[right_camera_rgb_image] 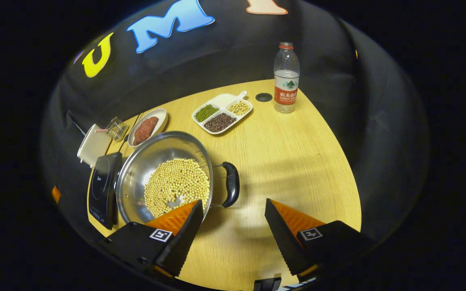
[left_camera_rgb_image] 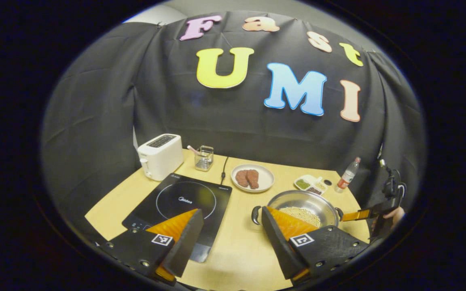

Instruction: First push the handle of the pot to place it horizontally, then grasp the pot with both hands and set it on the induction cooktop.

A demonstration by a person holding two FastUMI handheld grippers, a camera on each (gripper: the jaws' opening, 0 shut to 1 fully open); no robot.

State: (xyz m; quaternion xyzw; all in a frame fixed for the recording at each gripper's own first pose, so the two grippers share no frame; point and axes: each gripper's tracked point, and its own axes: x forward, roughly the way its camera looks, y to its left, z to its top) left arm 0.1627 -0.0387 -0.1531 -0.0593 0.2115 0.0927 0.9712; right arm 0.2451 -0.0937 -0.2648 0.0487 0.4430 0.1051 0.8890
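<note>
A steel pot holding soybeans stands on the wooden table, right of the black induction cooktop. My left gripper is open above the table, between cooktop and pot, and its right finger overlaps the pot's near side beside the pot's left handle. My right gripper is also open. The pot's right handle sticks out sideways just ahead of its gap, close to its left finger. The right gripper and the hand holding it appear by the pot's right rim in the left gripper view.
At the back stand a white toaster, a glass holder, a plate of meat, a divided dish of beans and a water bottle. The cooktop's cord runs toward the wall. Bare table lies right of the pot.
</note>
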